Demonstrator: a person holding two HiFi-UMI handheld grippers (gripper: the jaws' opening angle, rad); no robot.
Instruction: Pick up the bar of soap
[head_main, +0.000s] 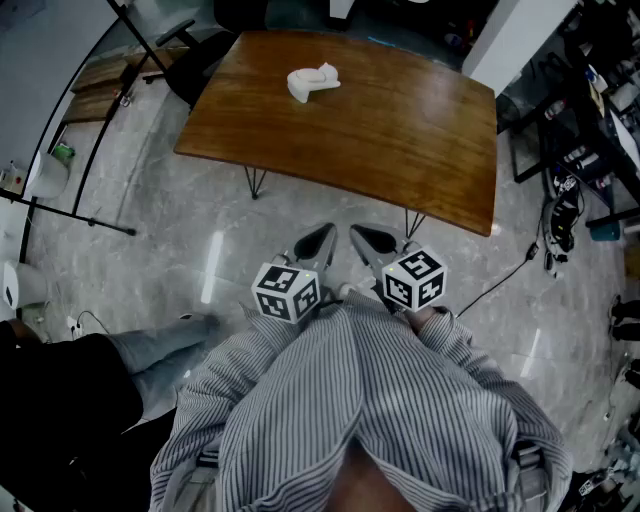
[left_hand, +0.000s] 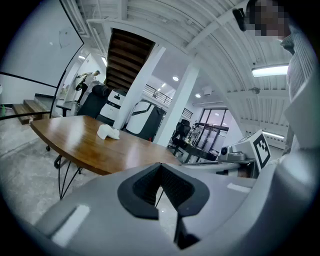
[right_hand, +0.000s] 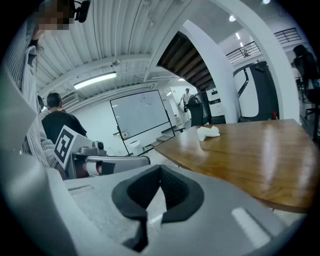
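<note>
Left gripper (head_main: 318, 243) is tucked in against the person's striped shirt (head_main: 350, 400), jaws together on nothing, over the floor short of the table (head_main: 420, 140); reads as a ready pose, task not started. Bar of soap (head_main: 313, 82) lies alone towards the table's far side, well apart from both tools, so a pick needs a long reach and the jaws opened first. Right gripper (head_main: 372, 240) sits just beside the left, likewise closed and empty
</note>
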